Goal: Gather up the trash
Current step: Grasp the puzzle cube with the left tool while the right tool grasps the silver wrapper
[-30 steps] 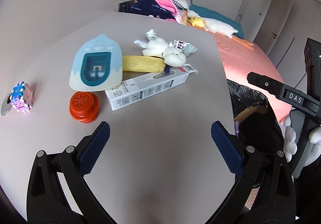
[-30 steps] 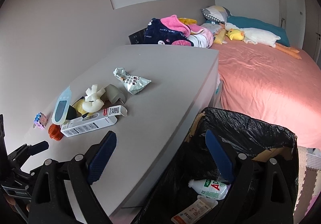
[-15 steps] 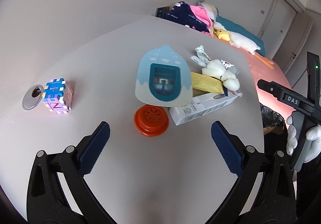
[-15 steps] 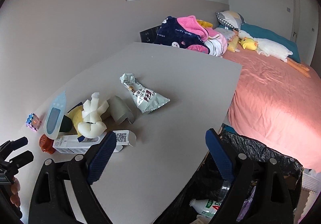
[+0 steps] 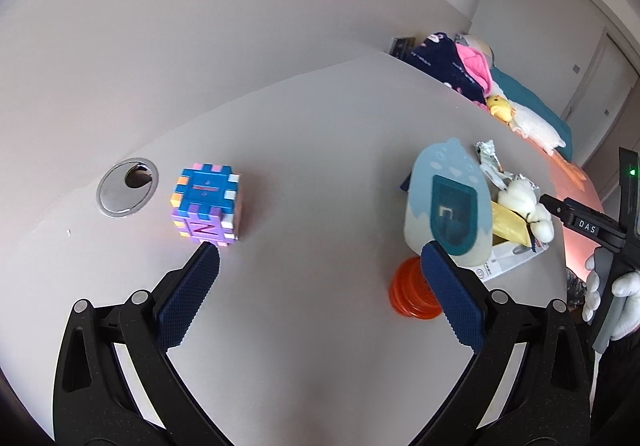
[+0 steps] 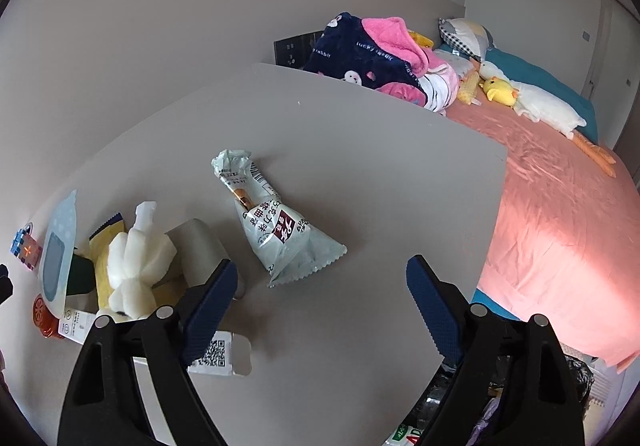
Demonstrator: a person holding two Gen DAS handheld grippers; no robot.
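Observation:
A crumpled pale green snack wrapper (image 6: 276,222) lies on the grey table (image 6: 360,174), just ahead of my open, empty right gripper (image 6: 320,286). To its left lie white foam pieces (image 6: 132,266), a yellow packet (image 6: 102,258) and a white carton (image 6: 216,356) with a QR code. In the left wrist view my open, empty left gripper (image 5: 320,282) hovers over bare table between a colourful puzzle cube (image 5: 208,202) and an orange cap (image 5: 412,292). The foam (image 5: 524,206), yellow packet (image 5: 510,226) and carton (image 5: 508,266) show at the right there.
A light blue thermometer-like device (image 5: 448,206) leans over the orange cap. A metal cable grommet (image 5: 126,192) sits left of the cube. A black-lined trash bin (image 6: 520,406) stands below the table's right edge. A pink bed (image 6: 560,214) with clothes and plush toys lies beyond.
My left gripper has swung left, bringing the cube and grommet into view. My right gripper has moved from above the bin to over the table, closer to the snack wrapper.

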